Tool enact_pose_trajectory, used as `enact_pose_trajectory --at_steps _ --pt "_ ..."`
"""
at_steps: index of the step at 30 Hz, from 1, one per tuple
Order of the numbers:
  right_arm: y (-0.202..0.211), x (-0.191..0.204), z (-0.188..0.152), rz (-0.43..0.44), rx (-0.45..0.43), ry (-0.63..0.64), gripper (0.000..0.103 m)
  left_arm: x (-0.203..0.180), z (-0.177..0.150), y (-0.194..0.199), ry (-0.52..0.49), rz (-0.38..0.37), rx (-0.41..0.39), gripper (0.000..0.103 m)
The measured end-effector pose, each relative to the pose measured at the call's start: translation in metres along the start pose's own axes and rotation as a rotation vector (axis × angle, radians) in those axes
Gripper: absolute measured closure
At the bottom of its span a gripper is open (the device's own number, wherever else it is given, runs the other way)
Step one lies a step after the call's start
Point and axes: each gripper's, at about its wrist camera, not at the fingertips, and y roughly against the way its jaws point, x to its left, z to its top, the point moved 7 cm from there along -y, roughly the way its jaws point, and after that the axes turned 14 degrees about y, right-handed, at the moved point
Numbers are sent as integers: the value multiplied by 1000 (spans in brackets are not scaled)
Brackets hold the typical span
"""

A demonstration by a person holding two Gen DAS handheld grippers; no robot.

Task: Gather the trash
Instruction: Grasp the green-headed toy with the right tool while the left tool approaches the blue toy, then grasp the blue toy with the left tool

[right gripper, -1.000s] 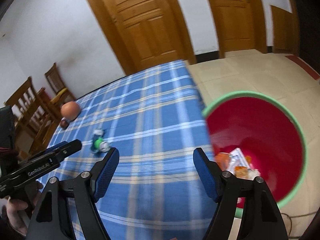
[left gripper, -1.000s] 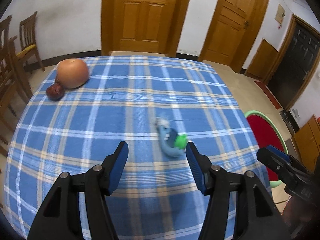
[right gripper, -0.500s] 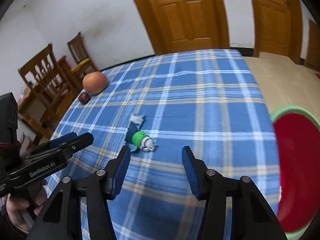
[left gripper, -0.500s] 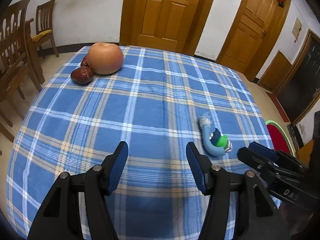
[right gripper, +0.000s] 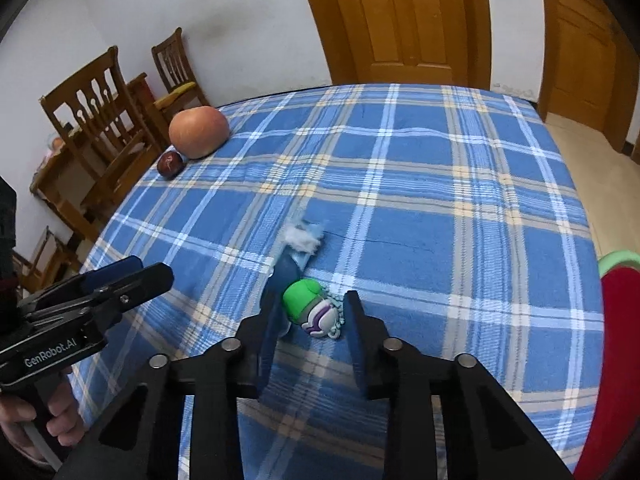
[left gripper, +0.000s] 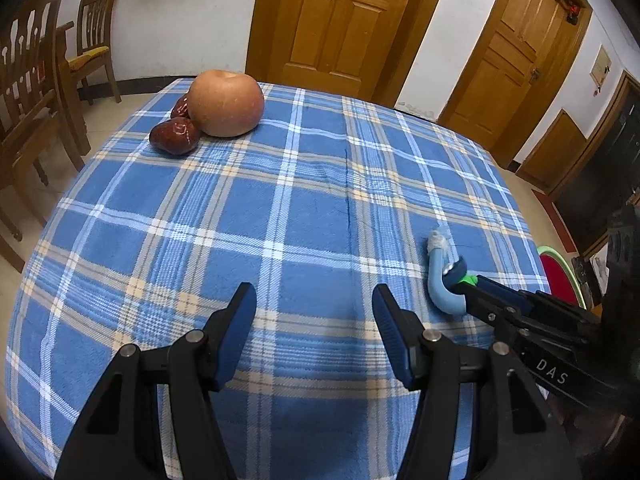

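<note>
Right hand-held gripper (right gripper: 310, 316) now over tablecloth (right gripper: 420, 200)

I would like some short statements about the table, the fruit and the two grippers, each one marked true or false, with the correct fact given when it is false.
1. The left gripper has nothing between its fingers. True.
2. The right gripper reaches over the apple. False: its jaws are closing around the green and white trinket, far from the apple.
3. A dark red date lies against the apple. True.
4. The tablecloth is plain red. False: it is blue plaid.
5. The red bin with a green rim stands on the table. False: it is beside the table, past its edge.
</note>
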Motion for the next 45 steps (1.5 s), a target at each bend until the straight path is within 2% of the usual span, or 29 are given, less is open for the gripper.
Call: enact_pose_trajectory --at_steps 2,17,29,36,42,44,45 --pt "3 -1 0 -3 -14 -8 78 -1 0 0 -2 -2 1 43" --pt "51 -27 -17 -38 -112 -159 78 -40 -7 -1 -81 -53 17 43" --pt "95 -64 -54 -89 -165 -305 78 -77 -23 -19 -175 -71 56 43" --pt "121 -87 -73 -134 -201 -373 78 -90 -26 -33 -213 -50 60 43" --pt "141 -111 -89 -183 -224 -425 78 -94 -25 -43 -228 -37 59 63" --pt "145 -116 -93 -195 -229 -440 78 -94 -25 -43 -224 -41 62 79" --pt "148 -120 -96 -201 -232 -448 78 -93 -25 -43 -221 -42 62 82"
